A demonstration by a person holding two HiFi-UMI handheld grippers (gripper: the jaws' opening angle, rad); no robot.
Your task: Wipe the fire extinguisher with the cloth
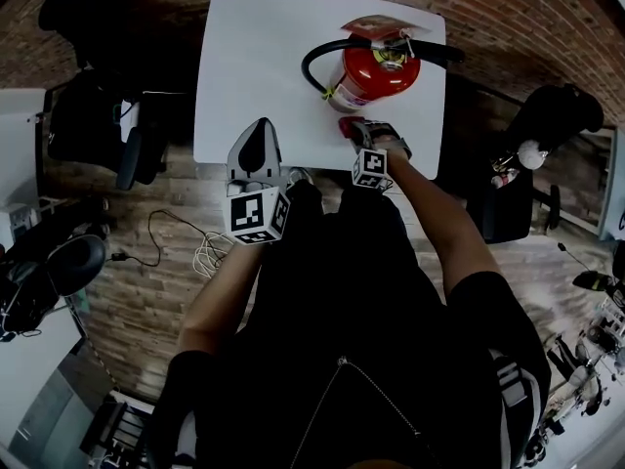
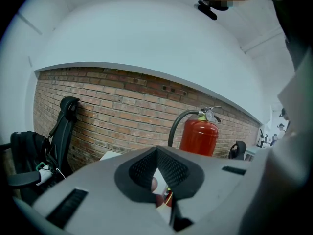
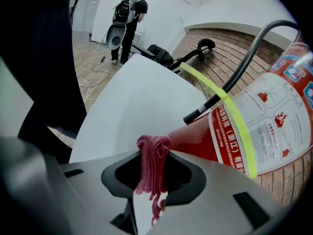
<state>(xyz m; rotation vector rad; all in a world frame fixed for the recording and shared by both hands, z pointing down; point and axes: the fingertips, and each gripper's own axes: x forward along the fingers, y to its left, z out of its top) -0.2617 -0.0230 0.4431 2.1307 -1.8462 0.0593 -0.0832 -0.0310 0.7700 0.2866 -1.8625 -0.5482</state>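
Cloth point(image 3: 153, 163) pinched in our right hand-held gripper point(image 3: 155, 174) — we held it by the fire extinguisher point(image 3: 264, 126) base, apparently to wipe; left hand-held gripper point(image 2: 157, 170) pressed together, empty.

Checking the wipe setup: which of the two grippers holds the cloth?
The right gripper: its jaws pinch the pink cloth beside the fire extinguisher; the left gripper holds nothing.

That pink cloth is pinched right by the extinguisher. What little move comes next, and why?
Probably ease the right gripper forward so the cloth presses the fire extinguisher on its red side, then rub. The jaws clamp the cloth, and the cylinder stands just ahead.
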